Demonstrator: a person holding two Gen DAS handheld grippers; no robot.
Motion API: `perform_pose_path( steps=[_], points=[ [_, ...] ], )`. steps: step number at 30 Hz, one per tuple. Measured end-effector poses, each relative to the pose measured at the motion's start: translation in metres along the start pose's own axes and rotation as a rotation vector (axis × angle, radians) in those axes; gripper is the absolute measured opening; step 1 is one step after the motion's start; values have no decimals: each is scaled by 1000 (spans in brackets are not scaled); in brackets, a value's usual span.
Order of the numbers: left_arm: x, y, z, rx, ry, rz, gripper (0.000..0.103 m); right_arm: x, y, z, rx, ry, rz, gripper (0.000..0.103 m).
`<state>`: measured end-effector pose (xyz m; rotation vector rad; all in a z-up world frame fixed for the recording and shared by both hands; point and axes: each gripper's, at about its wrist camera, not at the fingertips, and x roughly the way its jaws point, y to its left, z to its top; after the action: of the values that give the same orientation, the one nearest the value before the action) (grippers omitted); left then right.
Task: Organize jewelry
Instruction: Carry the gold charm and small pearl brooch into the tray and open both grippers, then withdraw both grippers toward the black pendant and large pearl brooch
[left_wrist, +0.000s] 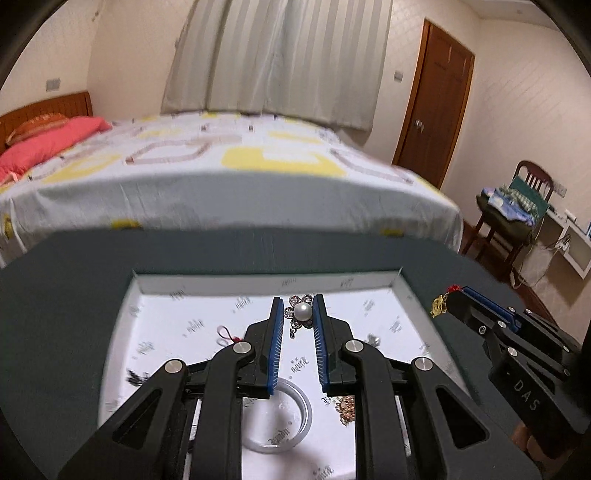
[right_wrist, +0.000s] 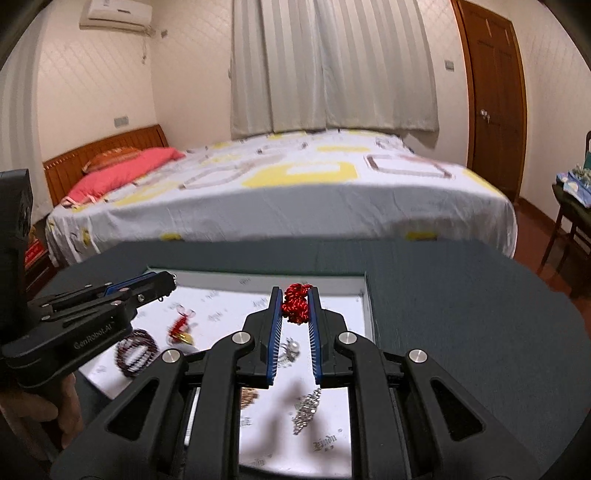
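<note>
Tray floor: white bangle lying loose.
Left gripper: I have it clamped on pearl brooch, above tray.
Right gripper: pinching red knot charm.
Risk: my thin edge grip may drop brooch.

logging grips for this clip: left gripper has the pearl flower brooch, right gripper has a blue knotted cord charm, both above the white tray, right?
One thing is off: the knotted cord charm in the right gripper is red, not blue, as the right wrist view shows. The rest holds: the left gripper is shut on the pearl flower brooch, and both are above the white tray.
</note>
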<state>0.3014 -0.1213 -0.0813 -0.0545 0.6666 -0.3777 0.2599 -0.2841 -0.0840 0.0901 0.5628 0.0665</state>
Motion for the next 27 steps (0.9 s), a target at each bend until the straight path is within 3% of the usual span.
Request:
perform_pose_path(
  steps=[7, 13, 18, 21, 23, 27],
  points=[
    [44, 8, -12, -36, 169, 12, 17, 38, -7, -18, 19, 129, -7, 14],
    [53, 12, -15, -61, 221, 26, 17, 54, -10, -28, 29, 210, -22, 14],
    [60, 13, -18, -62, 248, 19, 18, 58, -11, -29, 34, 227, -21, 17],
    [60, 13, -21, -72, 251, 18, 31, 57, -11, -29, 31, 217, -29, 33],
    [57, 13, -21, -72, 238, 20, 45, 55, -12, -29, 29, 214, -31, 33],
    [48, 10, -19, -59, 203, 21, 50, 48, -12, -26, 34, 192, -35, 33]
  ],
)
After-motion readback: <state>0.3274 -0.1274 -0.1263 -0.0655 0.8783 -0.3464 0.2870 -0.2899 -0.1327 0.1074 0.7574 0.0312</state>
